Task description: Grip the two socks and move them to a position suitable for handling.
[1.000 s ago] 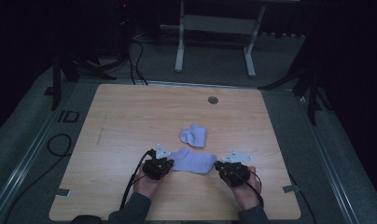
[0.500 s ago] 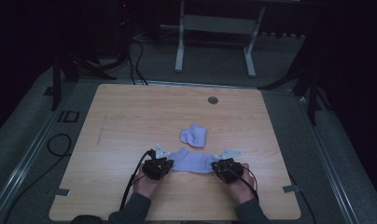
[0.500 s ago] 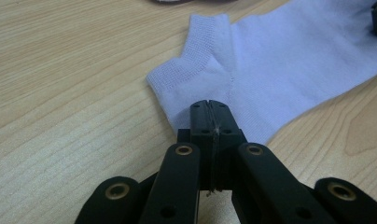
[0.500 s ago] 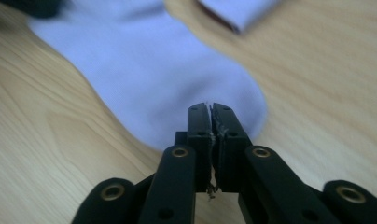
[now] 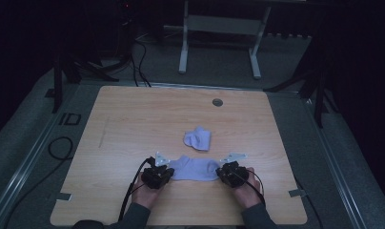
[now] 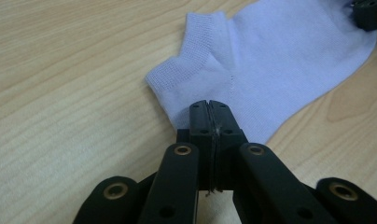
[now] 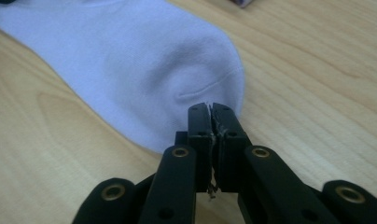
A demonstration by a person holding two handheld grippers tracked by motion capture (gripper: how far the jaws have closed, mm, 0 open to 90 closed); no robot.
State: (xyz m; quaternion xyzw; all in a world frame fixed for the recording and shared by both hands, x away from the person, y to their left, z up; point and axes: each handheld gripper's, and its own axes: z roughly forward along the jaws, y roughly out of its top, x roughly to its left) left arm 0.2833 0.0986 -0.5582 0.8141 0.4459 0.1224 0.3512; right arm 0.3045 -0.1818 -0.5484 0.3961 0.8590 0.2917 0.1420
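At the two ends of the flat sock [image 5: 195,169], both grippers are engaged. The left gripper [image 6: 209,106] has its jaws pressed together on a thin fold of fabric at the cuff end, just below the ribbed opening. The right gripper [image 7: 210,108] is likewise clamped on fabric at the rounded toe end; its jaws have just been closing, with the sock between them.

The flat sock is pale lavender, an ankle-cut type with a ribbed cuff and a curved seam line near the toe. It lies spread out between the grippers, on the near part of the surface [image 5: 133,124].

A second sock [image 5: 197,139], same colour and bunched into a loose heap, lies just beyond the flat sock, apart from it. A round grommet [image 5: 217,102] sits well beyond the flat sock, near the far edge. To either side of the flat sock, and beyond the heap, the wood is bare. The near edge runs close behind the hands.

In the high view the gripper bodies cover the ends of the flat sock. The room beyond the surface is dark and hard to make out.
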